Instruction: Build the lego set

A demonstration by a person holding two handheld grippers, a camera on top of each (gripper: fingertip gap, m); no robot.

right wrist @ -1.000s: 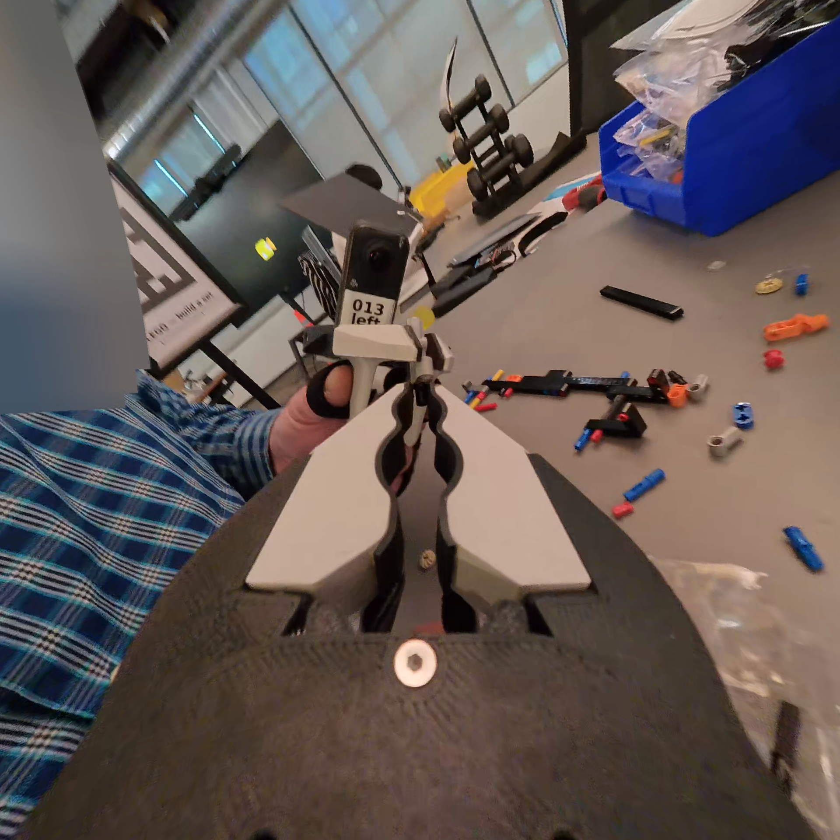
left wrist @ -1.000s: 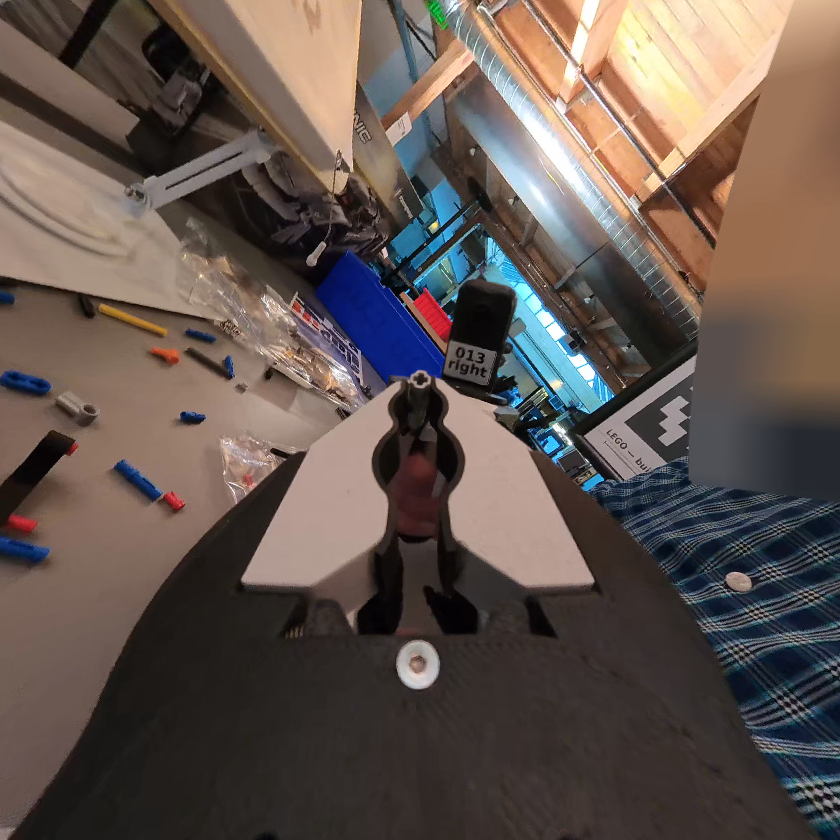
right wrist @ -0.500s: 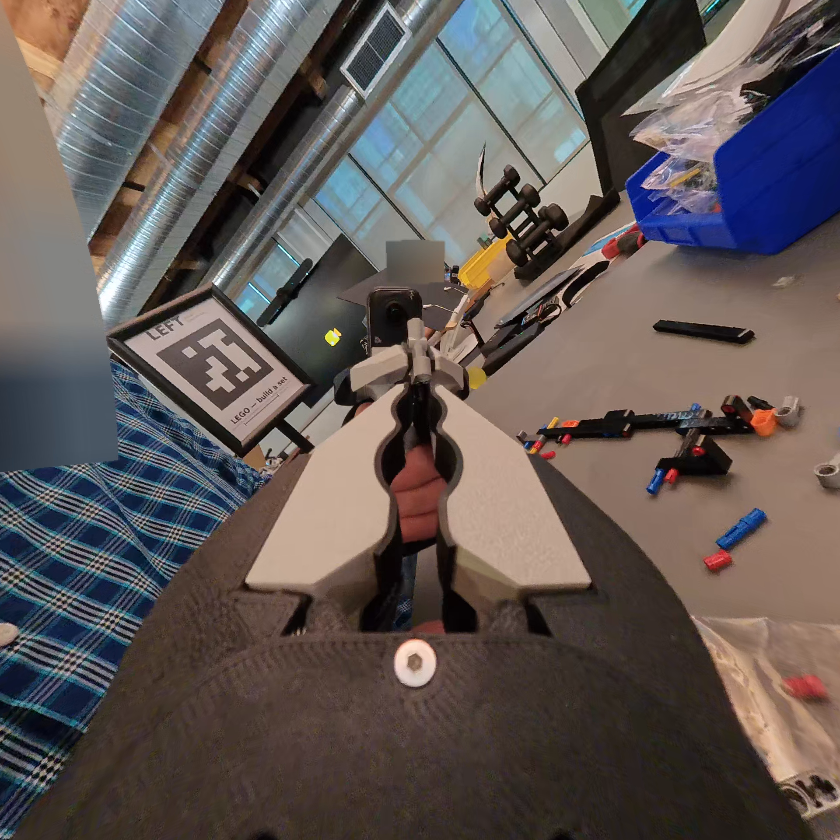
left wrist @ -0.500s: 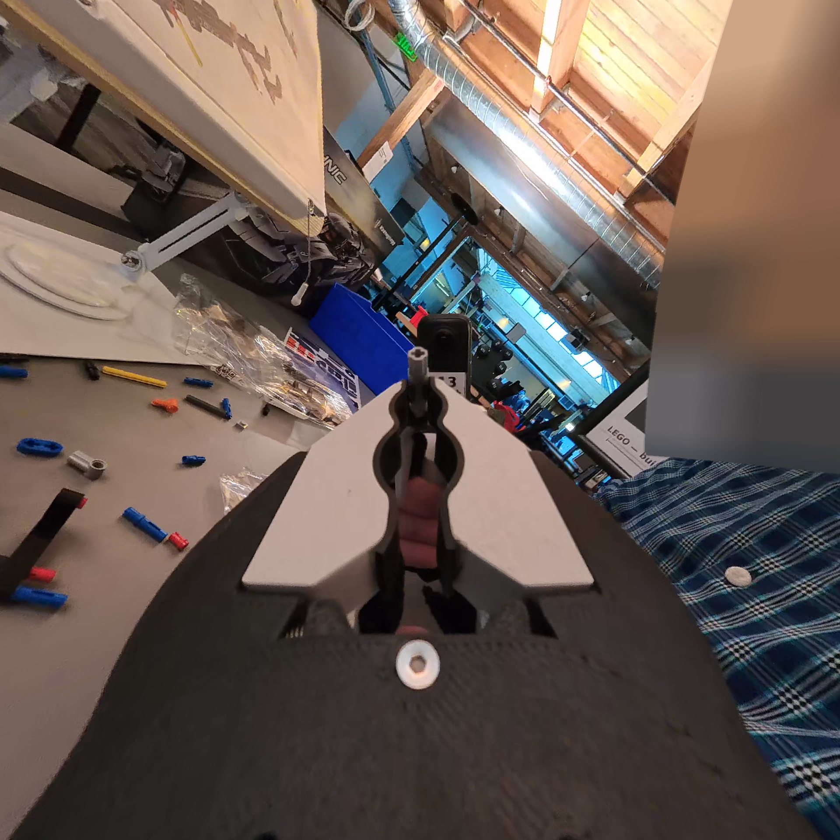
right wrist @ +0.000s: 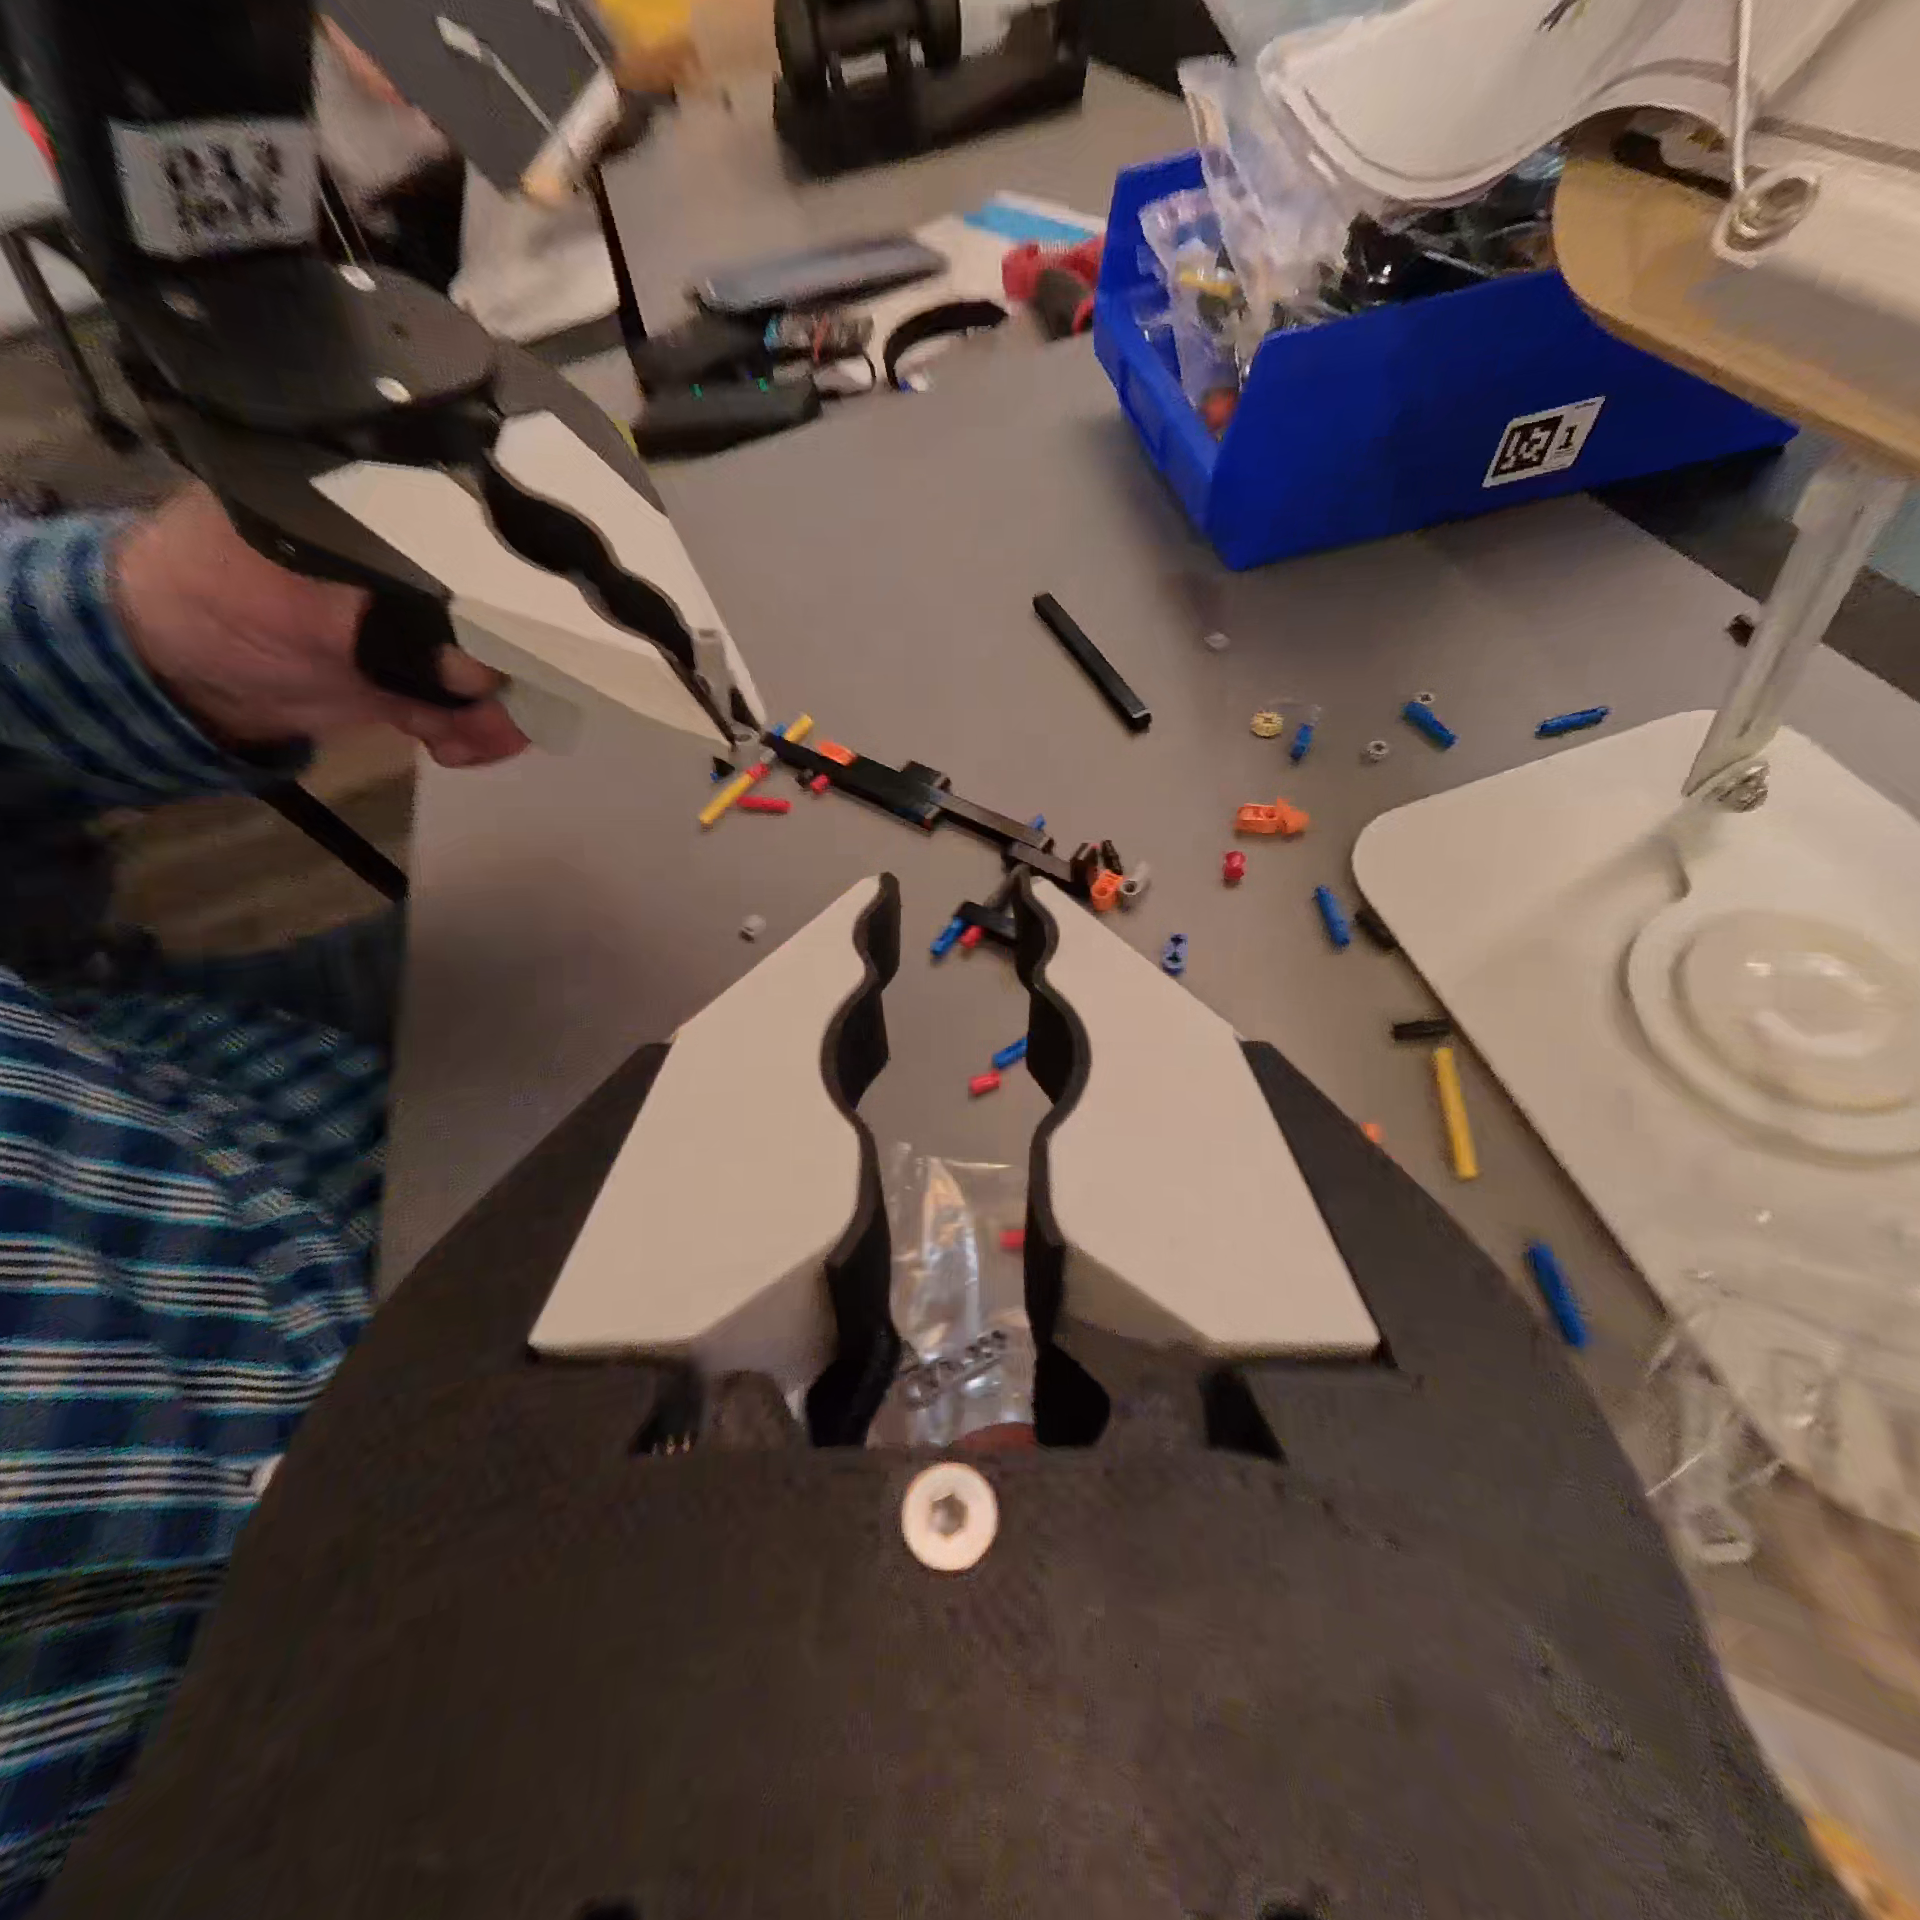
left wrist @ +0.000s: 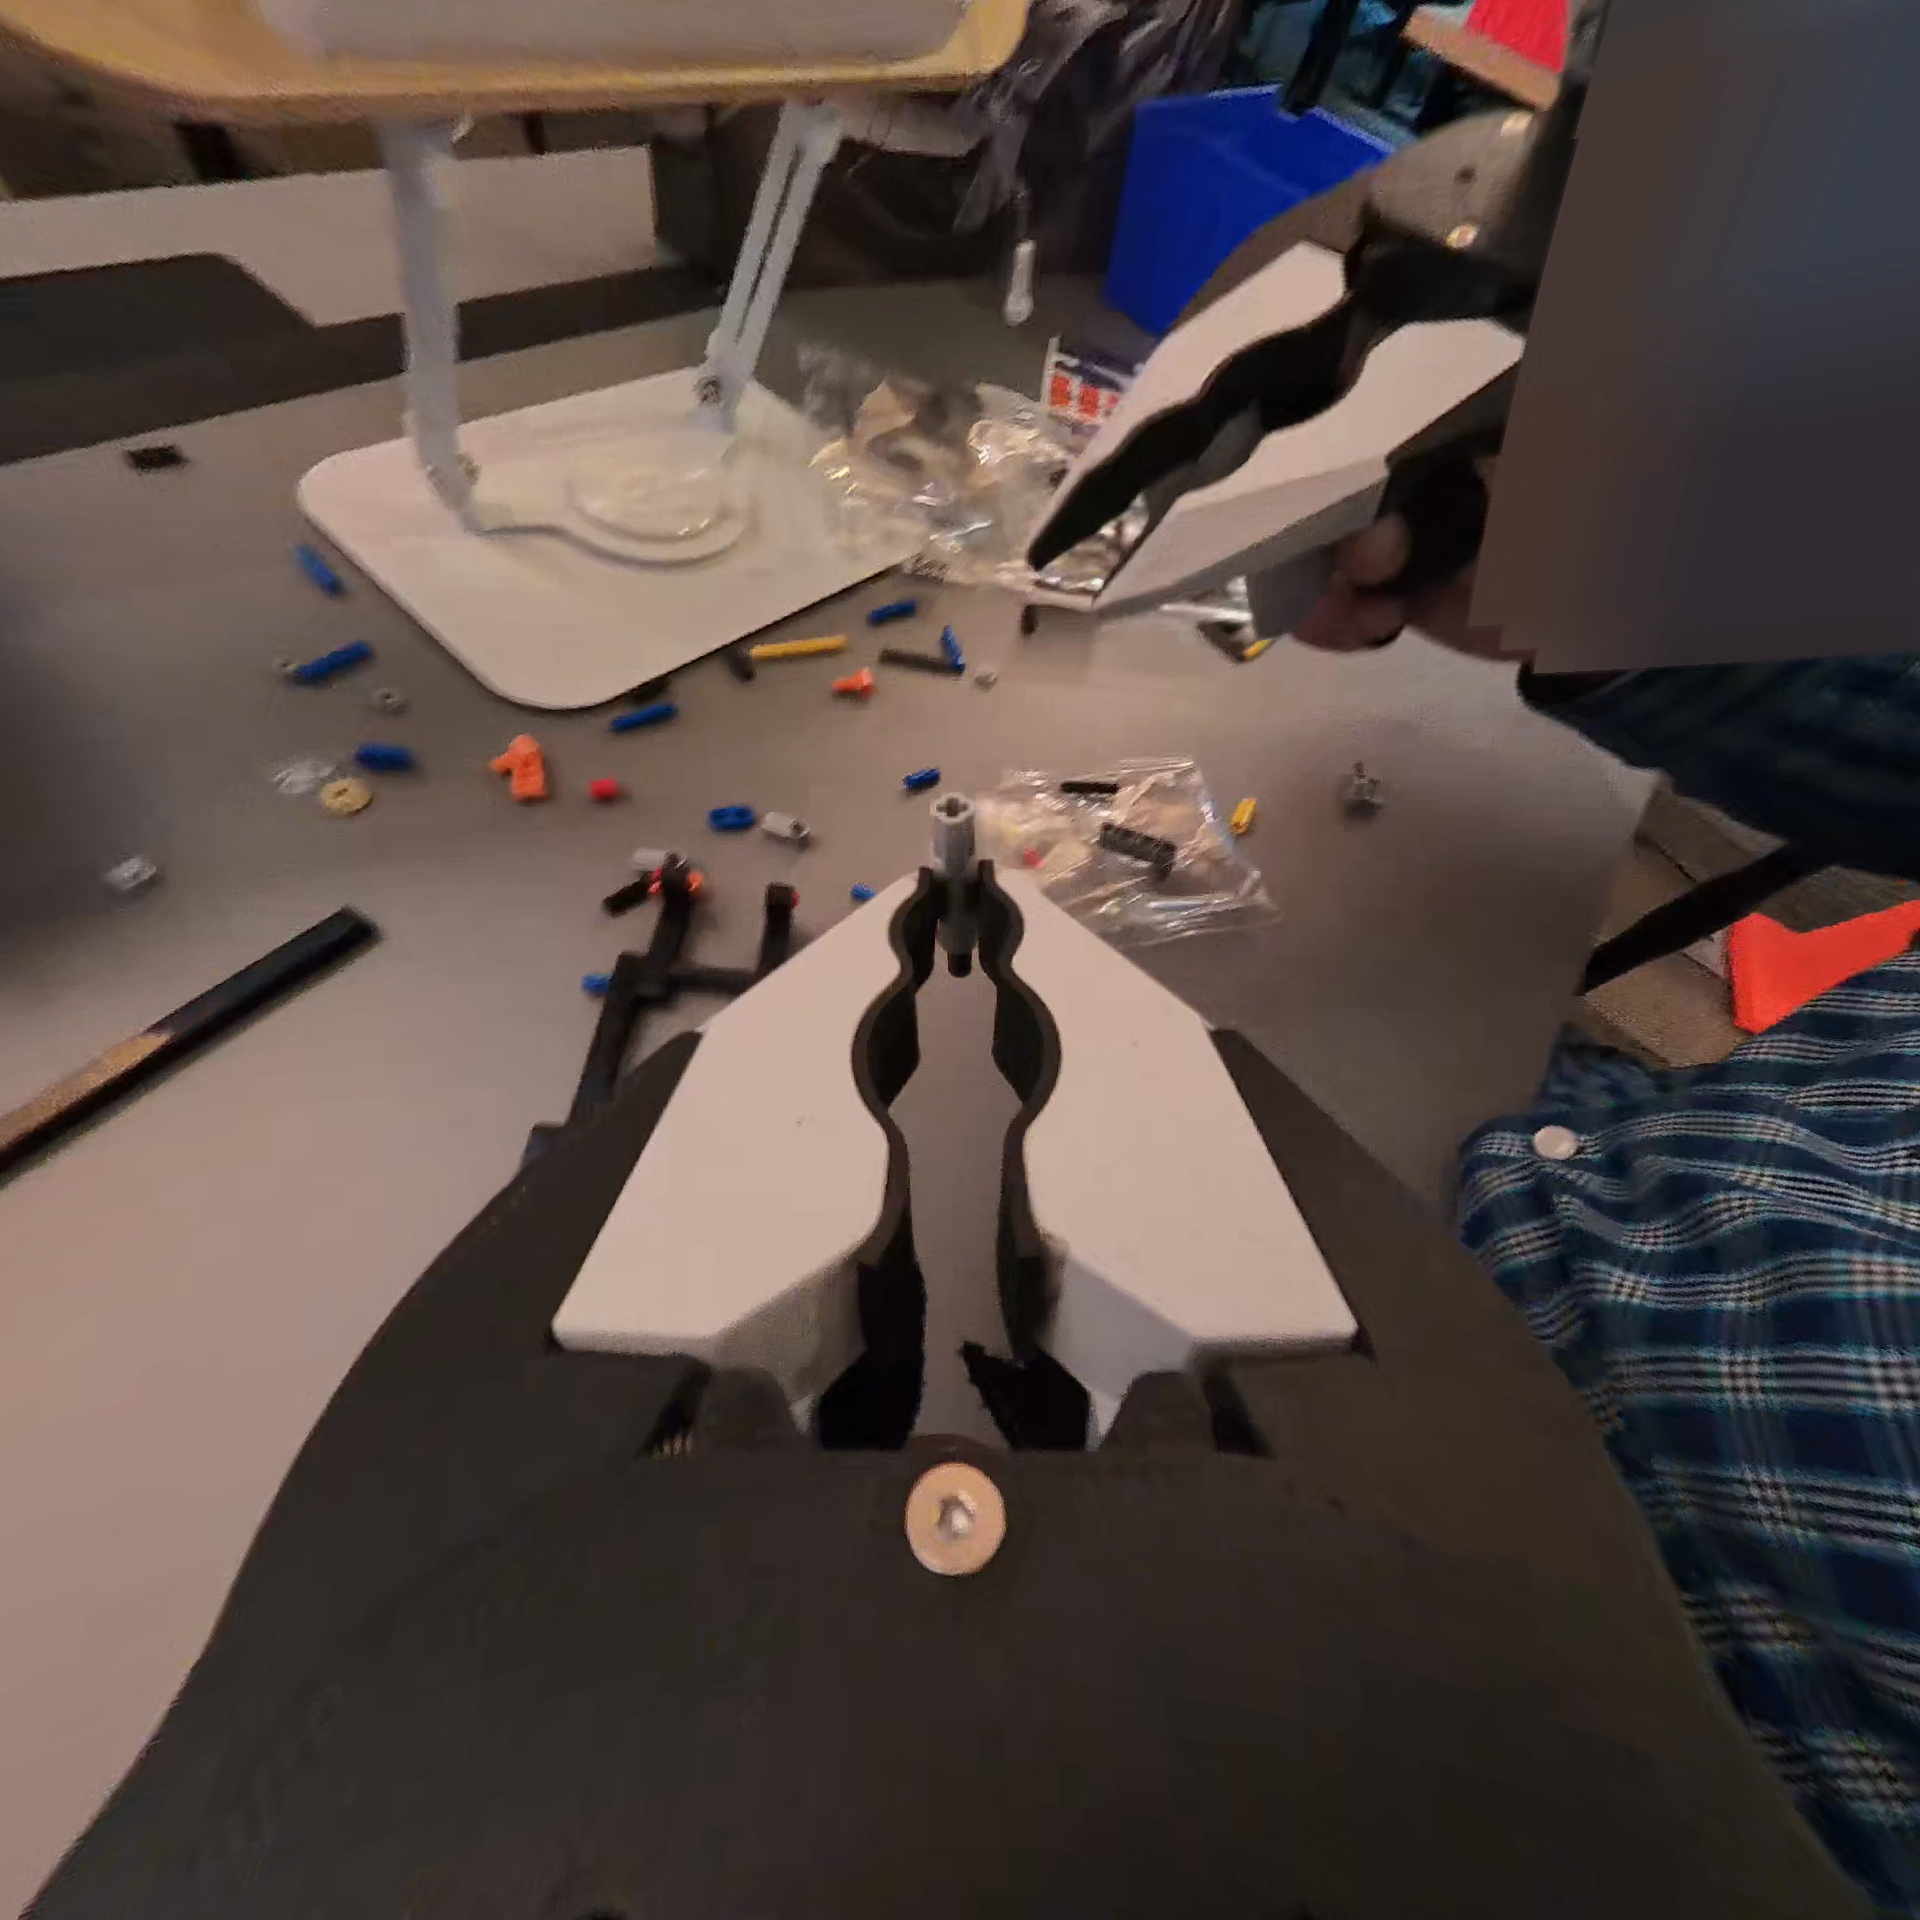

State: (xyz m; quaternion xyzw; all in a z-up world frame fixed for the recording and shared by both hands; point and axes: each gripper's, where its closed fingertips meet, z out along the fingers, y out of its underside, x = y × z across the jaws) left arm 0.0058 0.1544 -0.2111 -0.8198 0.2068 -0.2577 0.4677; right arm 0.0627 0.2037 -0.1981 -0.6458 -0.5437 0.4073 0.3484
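Your left gripper [left wrist: 953,888] pinches a small grey peg [left wrist: 951,837] above the table [left wrist: 260,1143] | your right gripper [right wrist: 956,894] spread, holding nothing | black lego frame [right wrist: 914,795] lies mid-table among loose pieces.

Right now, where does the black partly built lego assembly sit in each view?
Left wrist view: black lego assembly left of centre, beside the left hand-held gripper.
Right wrist view: assembly centre, beyond the right hand-held gripper.
Shared landmark: white stand base.
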